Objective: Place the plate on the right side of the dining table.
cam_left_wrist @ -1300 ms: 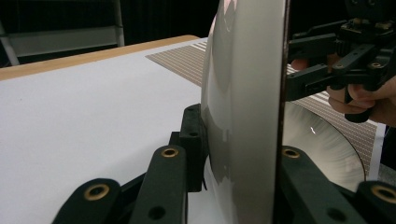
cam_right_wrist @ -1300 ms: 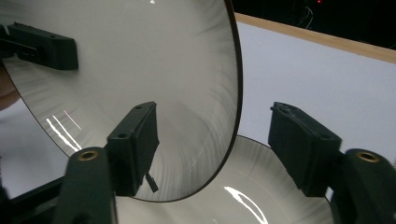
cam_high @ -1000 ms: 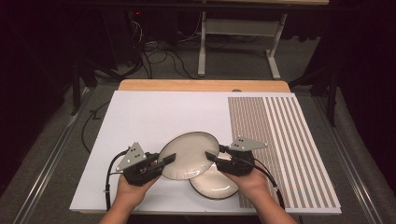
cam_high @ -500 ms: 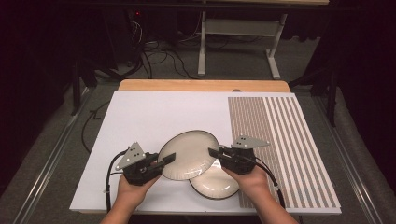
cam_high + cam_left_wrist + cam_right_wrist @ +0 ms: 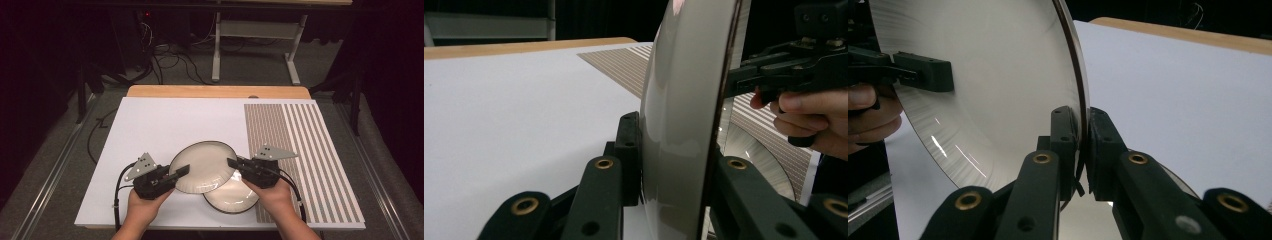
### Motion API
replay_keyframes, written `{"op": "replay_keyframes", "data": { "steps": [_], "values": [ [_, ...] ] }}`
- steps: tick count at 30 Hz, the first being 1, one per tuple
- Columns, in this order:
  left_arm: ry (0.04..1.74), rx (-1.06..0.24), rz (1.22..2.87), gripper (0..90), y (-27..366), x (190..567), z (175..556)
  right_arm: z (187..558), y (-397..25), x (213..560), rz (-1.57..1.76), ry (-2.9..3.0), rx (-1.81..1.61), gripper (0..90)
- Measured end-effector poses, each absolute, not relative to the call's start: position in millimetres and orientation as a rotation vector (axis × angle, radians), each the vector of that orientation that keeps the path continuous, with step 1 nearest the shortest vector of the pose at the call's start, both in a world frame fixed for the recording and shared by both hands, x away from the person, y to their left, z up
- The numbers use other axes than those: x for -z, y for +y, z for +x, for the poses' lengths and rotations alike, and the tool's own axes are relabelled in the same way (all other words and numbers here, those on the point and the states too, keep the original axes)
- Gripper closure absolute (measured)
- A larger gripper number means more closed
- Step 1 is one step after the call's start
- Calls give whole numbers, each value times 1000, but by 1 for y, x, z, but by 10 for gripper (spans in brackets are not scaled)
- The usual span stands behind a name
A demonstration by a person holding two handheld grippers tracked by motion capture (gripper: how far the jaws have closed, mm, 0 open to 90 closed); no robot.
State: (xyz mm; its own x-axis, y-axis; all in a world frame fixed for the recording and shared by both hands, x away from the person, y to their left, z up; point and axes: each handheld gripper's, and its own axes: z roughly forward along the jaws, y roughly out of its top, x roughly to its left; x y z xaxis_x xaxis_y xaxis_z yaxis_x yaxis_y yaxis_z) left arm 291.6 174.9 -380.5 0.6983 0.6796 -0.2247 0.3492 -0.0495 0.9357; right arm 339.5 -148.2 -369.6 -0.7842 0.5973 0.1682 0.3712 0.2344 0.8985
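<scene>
Left tongs and right tongs grip opposite rims of the upper plate above a second plate; open tabletop lies beyond.

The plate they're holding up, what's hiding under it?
Under the lifted plate, held by the left tool and right tool, a second plate lies on the white mat. Its near part shows; its far edge is covered.

— What are you working on?
— Your wooden table, covered by a white mat striped at its right side.
— Anything lying on it?
— A second plate near your edge.
</scene>
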Motion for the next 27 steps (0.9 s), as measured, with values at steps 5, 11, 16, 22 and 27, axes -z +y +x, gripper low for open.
{"op": "replay_keyframes", "data": {
  "steps": [5, 11, 16, 22, 27],
  "values": [
    [839, -325, 1647, 729, 165, 371, 293, 336, -157, 359, 895, 2265, -1586, 862],
    [814, -351, 1657, 728, 147, 359, 297, 336, -174, 349, 901, 2237, -1586, 861],
    [782, -327, 1691, 727, 125, 348, 311, 336, -200, 341, 933, 2192, -1566, 860],
    [754, -304, 1732, 729, 98, 343, 324, 337, -220, 339, 958, 2170, -1546, 859],
    [739, -280, 1750, 726, 80, 339, 332, 336, -240, 337, 986, 2137, -1520, 857]
  ]
}}
